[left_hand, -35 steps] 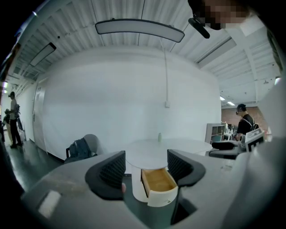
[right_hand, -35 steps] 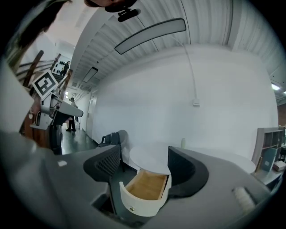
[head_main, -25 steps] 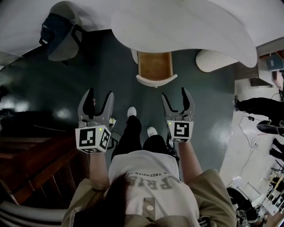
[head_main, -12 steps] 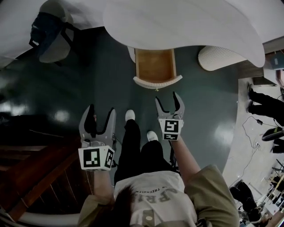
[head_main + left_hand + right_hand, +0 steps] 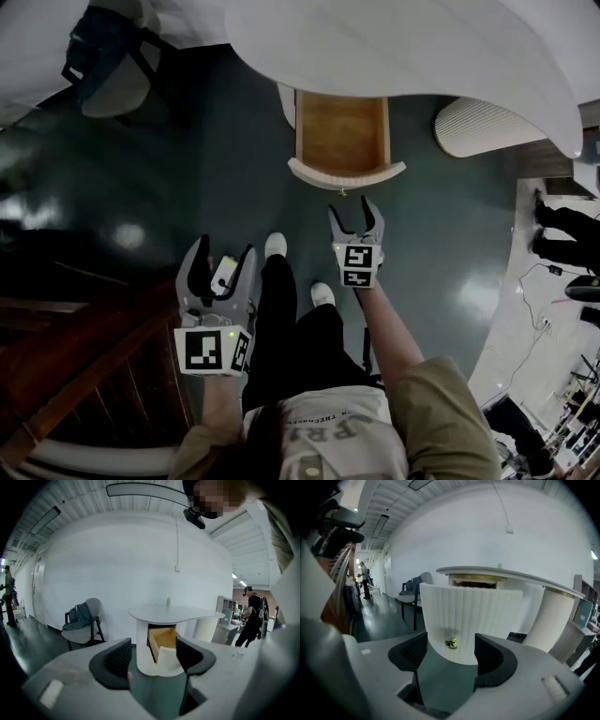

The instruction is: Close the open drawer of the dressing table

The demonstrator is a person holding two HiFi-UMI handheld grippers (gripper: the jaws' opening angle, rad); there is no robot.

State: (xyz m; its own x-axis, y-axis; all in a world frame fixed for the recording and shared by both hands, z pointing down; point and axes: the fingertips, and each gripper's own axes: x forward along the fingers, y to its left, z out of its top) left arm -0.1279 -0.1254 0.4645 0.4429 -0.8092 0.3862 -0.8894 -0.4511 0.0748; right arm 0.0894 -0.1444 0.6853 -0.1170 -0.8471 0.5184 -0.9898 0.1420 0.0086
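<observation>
The white dressing table (image 5: 394, 47) has its drawer (image 5: 340, 131) pulled out, showing a bare wooden inside and a curved ribbed white front with a small brass knob (image 5: 342, 192). My right gripper (image 5: 353, 208) hangs just in front of that knob, apart from it. Its jaws stand open, have just been closing a little, and have nothing between them. In the right gripper view the knob (image 5: 451, 643) sits between the two fingers, further off. My left gripper (image 5: 223, 248) is open and empty, lower left beside my leg. The left gripper view shows the drawer (image 5: 164, 641) from afar.
A chair (image 5: 108, 66) with a dark garment stands at the far left. A ribbed white column (image 5: 478, 127) stands right of the drawer. Wooden stairs (image 5: 75, 356) lie at my left. A person (image 5: 562, 225) stands at the right edge. My shoes (image 5: 276, 242) are below the drawer.
Both grippers have sunk. The right one has come closer to the drawer front and its knob. The left one has dropped back toward my side.
</observation>
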